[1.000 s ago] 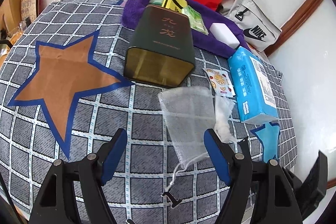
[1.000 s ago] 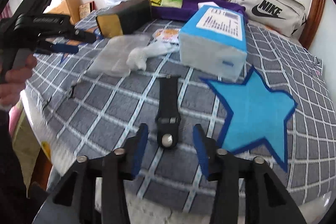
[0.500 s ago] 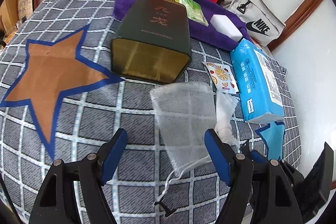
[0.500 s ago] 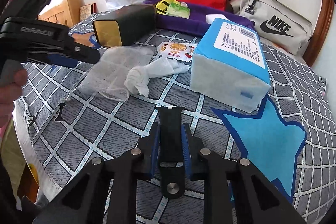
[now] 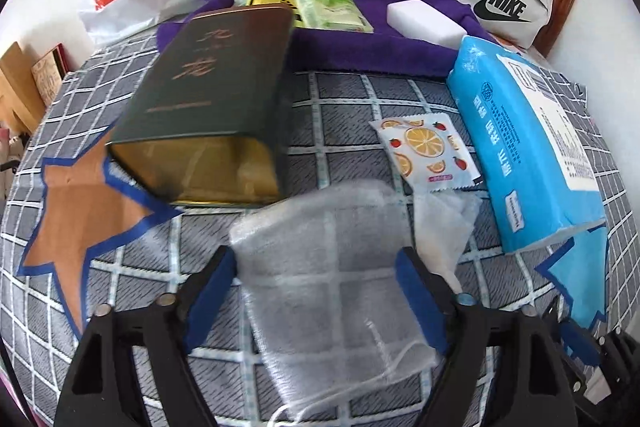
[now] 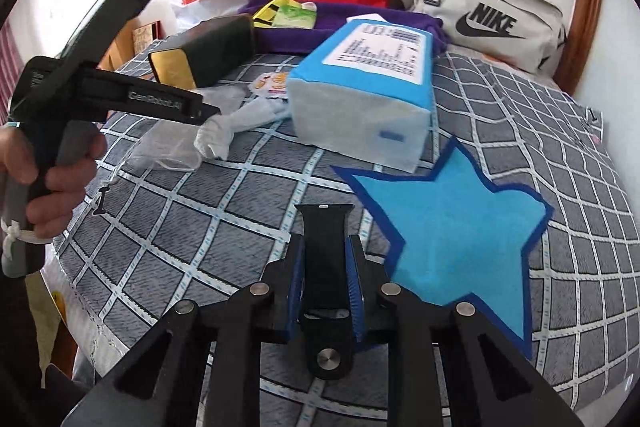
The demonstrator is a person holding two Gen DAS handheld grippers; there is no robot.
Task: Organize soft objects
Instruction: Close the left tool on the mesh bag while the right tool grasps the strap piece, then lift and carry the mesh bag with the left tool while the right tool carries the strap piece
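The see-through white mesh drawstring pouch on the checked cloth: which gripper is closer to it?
Left. The left gripper straddles the mesh pouch, jaws opening, pads clear. The right gripper is off to the side, shut on a black watch strap.

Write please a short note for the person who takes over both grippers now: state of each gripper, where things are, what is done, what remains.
Right gripper: shut on the black watch strap.
Left gripper: jaws opening, straddling the mesh drawstring bag, no grip yet.
Crumpled white cloth lies beside the bag, near the blue tissue pack.
Done: strap gripped.
Left: grasp the bag, probably put the strap in it.
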